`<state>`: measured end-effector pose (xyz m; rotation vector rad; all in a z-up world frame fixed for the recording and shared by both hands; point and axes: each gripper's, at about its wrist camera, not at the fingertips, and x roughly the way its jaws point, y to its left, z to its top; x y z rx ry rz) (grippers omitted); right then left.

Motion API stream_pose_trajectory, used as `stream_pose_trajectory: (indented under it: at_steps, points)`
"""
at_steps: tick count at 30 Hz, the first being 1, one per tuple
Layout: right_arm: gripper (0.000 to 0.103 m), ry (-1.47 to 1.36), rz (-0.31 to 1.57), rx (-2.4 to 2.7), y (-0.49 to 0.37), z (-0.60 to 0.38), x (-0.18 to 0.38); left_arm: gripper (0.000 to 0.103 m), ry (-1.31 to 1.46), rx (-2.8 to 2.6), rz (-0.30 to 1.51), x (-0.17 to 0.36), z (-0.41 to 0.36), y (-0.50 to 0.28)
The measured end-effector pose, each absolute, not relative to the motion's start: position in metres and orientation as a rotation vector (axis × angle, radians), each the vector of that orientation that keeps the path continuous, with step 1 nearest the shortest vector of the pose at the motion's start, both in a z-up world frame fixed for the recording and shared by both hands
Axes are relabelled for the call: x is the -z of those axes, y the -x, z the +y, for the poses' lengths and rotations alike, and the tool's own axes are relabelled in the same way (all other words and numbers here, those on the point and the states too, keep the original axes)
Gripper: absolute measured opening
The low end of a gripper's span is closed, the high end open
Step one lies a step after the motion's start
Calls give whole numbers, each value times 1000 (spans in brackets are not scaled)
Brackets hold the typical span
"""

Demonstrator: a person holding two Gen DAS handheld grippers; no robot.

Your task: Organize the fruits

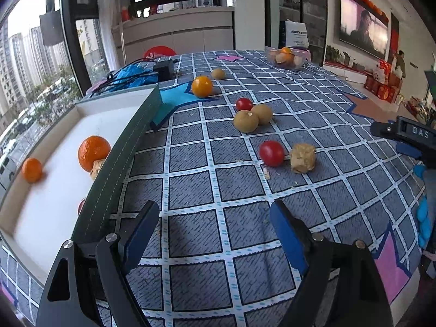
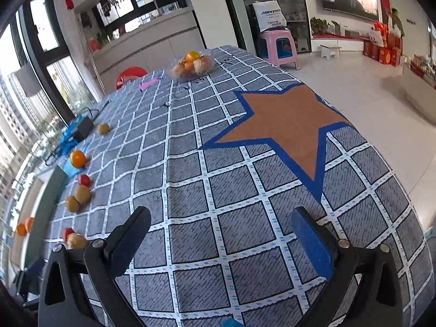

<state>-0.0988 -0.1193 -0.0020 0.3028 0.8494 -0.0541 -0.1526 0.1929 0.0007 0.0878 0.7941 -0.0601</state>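
Loose fruit lies on the checked tablecloth (image 1: 218, 190): a red tomato (image 1: 271, 153) beside a pale lumpy fruit (image 1: 303, 158), two brown round fruits (image 1: 246, 121), a second red tomato (image 1: 244, 104), an orange-yellow fruit (image 1: 201, 86) and a small brown one (image 1: 218, 73). A white tray with a green rim (image 1: 120, 158) at the left holds two oranges (image 1: 94, 156) (image 1: 32, 169). My left gripper (image 1: 214, 218) stands open over bare cloth, short of the fruit. My right gripper (image 2: 220, 219) is open too, with nothing between its fingers; the fruit (image 2: 77, 194) lies far to its left.
A clear bowl of fruit (image 1: 286, 57) (image 2: 192, 65) stands at the table's far end. A blue bag and a black adapter (image 1: 163, 68) lie behind the tray. The other gripper (image 1: 408, 136) and a blue glove show at the right edge. The table drops off at the right, by the floor (image 2: 381, 87).
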Motion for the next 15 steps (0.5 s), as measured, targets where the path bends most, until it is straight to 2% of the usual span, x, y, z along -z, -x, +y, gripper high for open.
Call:
stream_pose_trajectory:
  at_steps: [15]
  points:
    - [103,-300,850,58,98,-118,3,86,-37,123,825,-1,199,149]
